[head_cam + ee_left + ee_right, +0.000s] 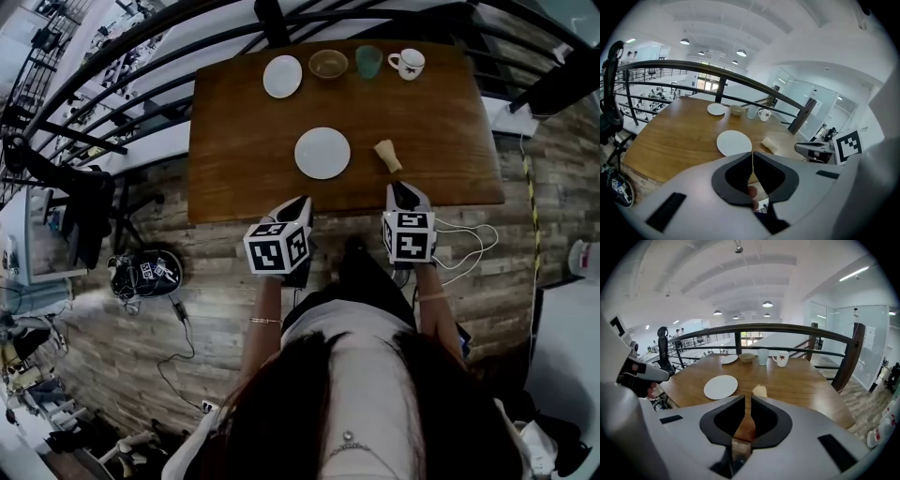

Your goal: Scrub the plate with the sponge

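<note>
Head view: plate (322,153) is noted near the middle of the wooden table (244,141), with the sponge (387,156) lying apart to its right. Left gripper (302,202) and right gripper (405,188) are held over the near edge, touching neither item.

Left gripper view: jaws are seen pressed together, with nothing between them.

Right gripper view: jaws are closed to a thin slit and empty. The sponge is seen just ahead, with the plate to its left.
</note>
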A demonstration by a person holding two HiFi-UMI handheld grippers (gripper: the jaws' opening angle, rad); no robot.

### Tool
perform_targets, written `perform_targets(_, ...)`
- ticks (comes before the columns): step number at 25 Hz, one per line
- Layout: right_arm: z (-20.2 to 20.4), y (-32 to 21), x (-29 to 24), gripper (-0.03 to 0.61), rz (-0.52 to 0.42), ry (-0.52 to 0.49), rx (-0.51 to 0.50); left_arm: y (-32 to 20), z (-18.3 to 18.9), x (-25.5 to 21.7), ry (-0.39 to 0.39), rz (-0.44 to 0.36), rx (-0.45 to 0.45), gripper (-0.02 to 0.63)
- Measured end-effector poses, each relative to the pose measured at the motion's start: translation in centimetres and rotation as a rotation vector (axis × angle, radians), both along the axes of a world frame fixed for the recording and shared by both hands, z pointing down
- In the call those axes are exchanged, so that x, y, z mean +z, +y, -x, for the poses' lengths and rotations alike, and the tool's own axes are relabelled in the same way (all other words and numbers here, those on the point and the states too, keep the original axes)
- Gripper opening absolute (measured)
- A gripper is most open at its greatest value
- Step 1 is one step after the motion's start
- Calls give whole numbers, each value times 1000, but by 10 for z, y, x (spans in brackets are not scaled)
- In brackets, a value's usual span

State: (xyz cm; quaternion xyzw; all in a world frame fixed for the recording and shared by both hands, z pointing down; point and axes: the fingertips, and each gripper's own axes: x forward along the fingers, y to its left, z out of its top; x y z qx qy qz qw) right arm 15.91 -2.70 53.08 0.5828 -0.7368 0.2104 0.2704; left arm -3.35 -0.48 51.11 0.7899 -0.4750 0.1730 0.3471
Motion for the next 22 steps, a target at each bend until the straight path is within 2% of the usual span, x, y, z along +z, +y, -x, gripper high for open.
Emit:
perform_targets(15,-18,-43,36,44,75,34,-62,-30,-10,19,-2,49,-42,17)
perform_targets(22,-24,-63,55,87,119,37,-98,-42,-14,28,-12,76,-69,17)
